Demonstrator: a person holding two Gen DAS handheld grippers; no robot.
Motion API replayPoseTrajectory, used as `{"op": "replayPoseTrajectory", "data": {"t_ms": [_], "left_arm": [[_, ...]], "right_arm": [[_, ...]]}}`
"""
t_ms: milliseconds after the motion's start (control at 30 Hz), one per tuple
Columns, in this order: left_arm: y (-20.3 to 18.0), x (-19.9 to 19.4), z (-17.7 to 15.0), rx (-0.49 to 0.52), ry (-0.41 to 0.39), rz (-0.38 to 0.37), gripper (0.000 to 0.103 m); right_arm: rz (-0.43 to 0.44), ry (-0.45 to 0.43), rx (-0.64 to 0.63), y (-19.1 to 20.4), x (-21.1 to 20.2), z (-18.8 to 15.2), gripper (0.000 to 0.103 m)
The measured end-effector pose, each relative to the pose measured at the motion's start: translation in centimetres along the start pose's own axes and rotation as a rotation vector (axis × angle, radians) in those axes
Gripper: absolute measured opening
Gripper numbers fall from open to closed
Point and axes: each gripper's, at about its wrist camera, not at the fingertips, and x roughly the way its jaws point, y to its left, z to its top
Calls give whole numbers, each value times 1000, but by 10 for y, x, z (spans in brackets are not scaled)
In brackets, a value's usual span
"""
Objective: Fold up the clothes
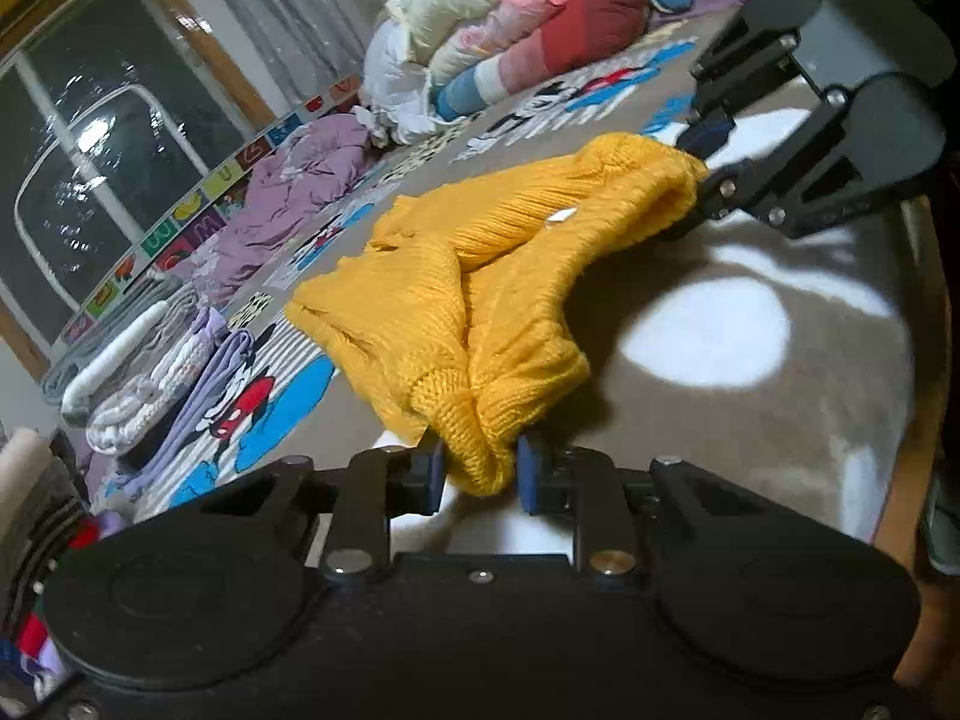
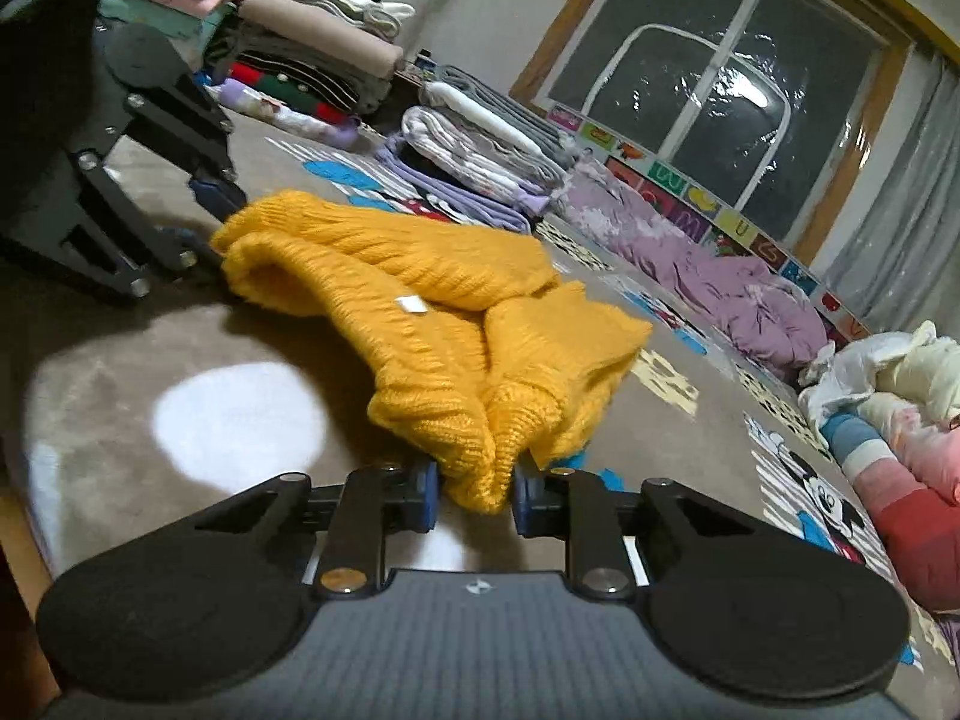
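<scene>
Yellow sweater (image 1: 480,276) hangs pinched between facing left gripper (image 1: 480,468) and right gripper (image 2: 474,489).

Matte black left gripper (image 1: 480,468): two round pads at 7 and 5 o'clock, silver screws, blue rubber fingertips (image 1: 528,474). Right gripper (image 2: 474,489) alike in build, with grey ribbed body at 6 o'clock.

One yellow knit sweater (image 1: 480,276); two grippers, left (image 1: 480,468) and right (image 2: 474,492); one window (image 2: 708,78); perhaps two stacks of folded clothes (image 2: 480,144), boundaries unclear; one unfolded heap (image 1: 528,18).
</scene>
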Motion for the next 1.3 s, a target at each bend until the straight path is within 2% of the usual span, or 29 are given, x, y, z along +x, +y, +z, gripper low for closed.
{"op": "replayPoseTrajectory", "data": {"t_ms": [167, 233, 400, 567, 767, 1067, 1300], "left_arm": [[-2, -33, 3, 37, -3, -88, 21], [2, -46, 7, 21, -22, -116, 21], [33, -68, 15, -149, -142, -153, 22], [62, -62, 21, -368, -245, -171, 22], [88, -42, 22, -596, -319, -230, 22], [129, 6, 16, -860, -354, -300, 22], [158, 40, 12, -971, -377, -360, 20]], "right_arm": [[50, 0, -8, 4, -24, 2, 23], [62, -8, -7, 5, -35, 4, 23], [42, -76, 24, -1, -68, 13, 24], [45, -141, 149, -22, -71, 19, 24], [59, -229, 422, -68, -54, 18, 25], [149, -269, 676, -117, -6, 4, 24], [220, -283, 823, -149, 40, -1, 19]]}}
